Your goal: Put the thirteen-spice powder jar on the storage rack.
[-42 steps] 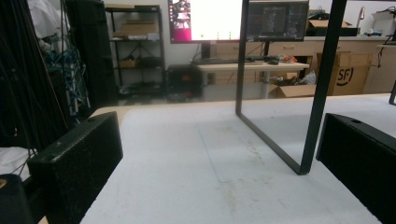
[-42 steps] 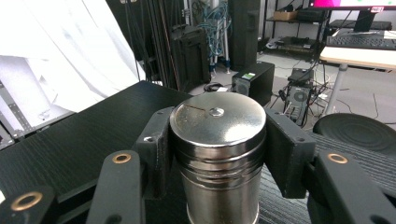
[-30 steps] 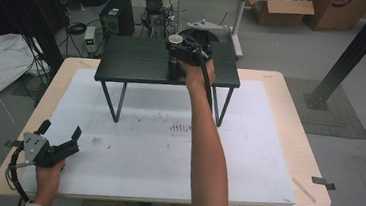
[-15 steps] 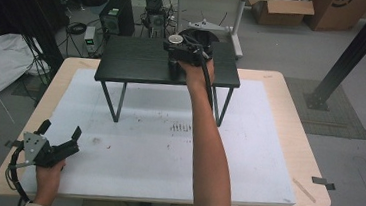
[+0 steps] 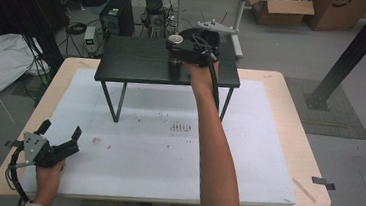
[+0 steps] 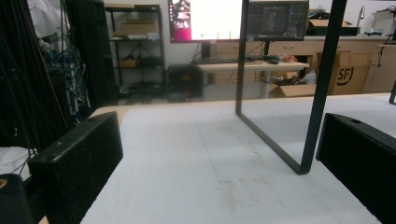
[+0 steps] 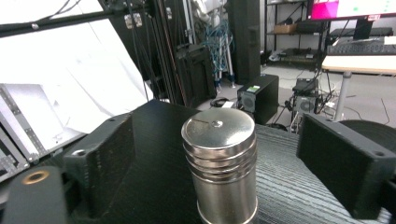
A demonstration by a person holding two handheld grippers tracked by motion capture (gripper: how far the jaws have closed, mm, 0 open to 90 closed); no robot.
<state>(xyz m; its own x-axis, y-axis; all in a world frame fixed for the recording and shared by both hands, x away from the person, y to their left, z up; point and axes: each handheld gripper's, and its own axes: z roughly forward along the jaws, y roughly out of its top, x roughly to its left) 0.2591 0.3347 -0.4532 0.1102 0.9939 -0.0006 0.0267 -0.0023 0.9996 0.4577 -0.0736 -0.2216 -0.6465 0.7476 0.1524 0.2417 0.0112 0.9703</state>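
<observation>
A wooden table (image 5: 290,117) carries a white sheet (image 5: 156,151) that covers most of its top, marked with small dark specks near the middle. On the far part of the sheet stands a black shelf (image 5: 134,61) on thin metal legs; its ribbed top runs along the table's far edge, and one of its legs (image 6: 322,84) rises just ahead of the left gripper in the left gripper view.

The person's right forearm (image 5: 217,146) reaches from the near edge across the sheet to the shelf. The right gripper (image 5: 177,57) sits over the shelf's right half, near its far edge. Its jaws have just been opening and now stand apart on either side of a metal canister (image 7: 219,168), with a clear gap between each pad and the canister's wall, so the canister is released. It stands upright on the shelf top, its flat lid shining and its upper body ringed with grooves.

The left gripper (image 5: 60,140) rests in the person's left hand (image 5: 49,176) at the near left corner of the table, on the sheet's edge. Its jaws are spread wide, with only bare sheet between them
</observation>
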